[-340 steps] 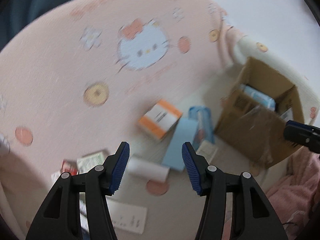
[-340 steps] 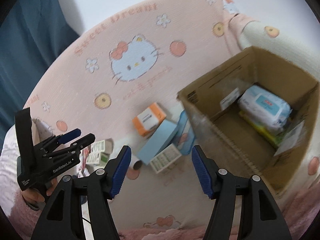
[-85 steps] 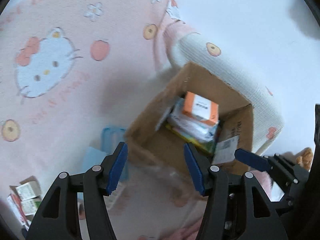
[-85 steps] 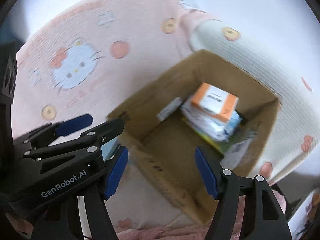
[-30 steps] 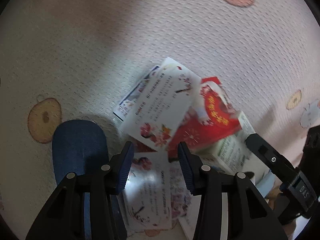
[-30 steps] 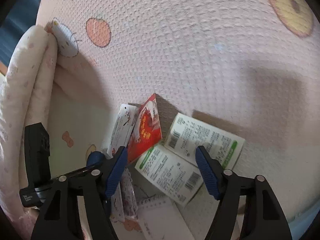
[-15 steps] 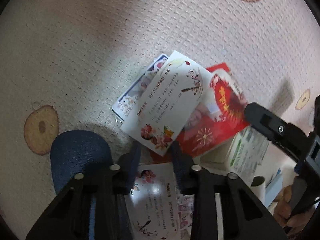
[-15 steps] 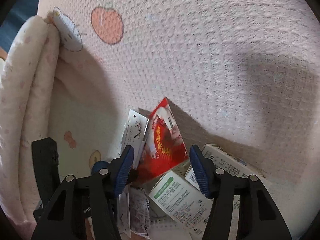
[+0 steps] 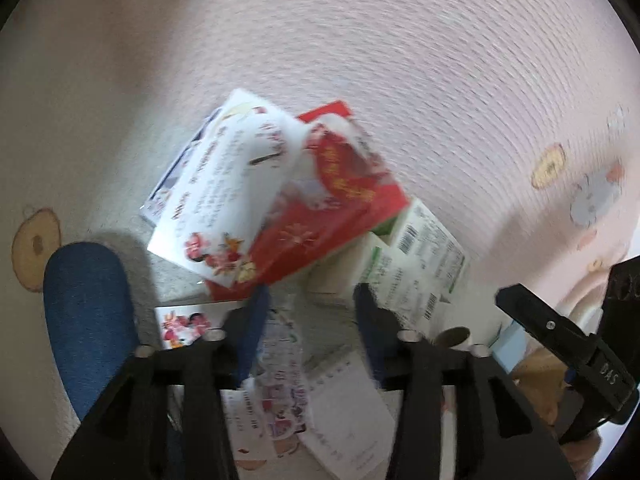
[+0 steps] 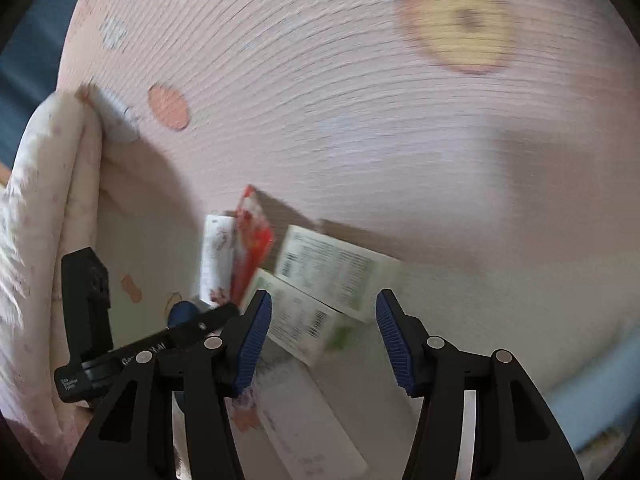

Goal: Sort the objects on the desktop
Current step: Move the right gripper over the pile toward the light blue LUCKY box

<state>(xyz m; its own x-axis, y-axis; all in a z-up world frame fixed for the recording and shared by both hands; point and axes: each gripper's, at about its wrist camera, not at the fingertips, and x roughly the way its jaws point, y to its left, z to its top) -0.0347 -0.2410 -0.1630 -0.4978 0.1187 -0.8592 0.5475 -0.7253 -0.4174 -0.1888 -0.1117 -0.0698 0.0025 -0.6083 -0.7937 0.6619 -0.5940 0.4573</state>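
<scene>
The left tongs (image 9: pixel 308 316) hung over the heap on the pink blanket (image 9: pixel 440 80), jaws opening, empty, just below the red packet (image 9: pixel 340 216). The right tongs (image 10: pixel 323 338) stood wide and empty above the white-and-green boxes (image 10: pixel 320 280). Picking seemed underway; next, closing squarely on one piece.

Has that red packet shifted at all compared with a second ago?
Yes. In the left wrist view the red packet now lies over the corner of the white-and-green box, which it lay beside before, and it looks tipped up rather than flat.
</scene>
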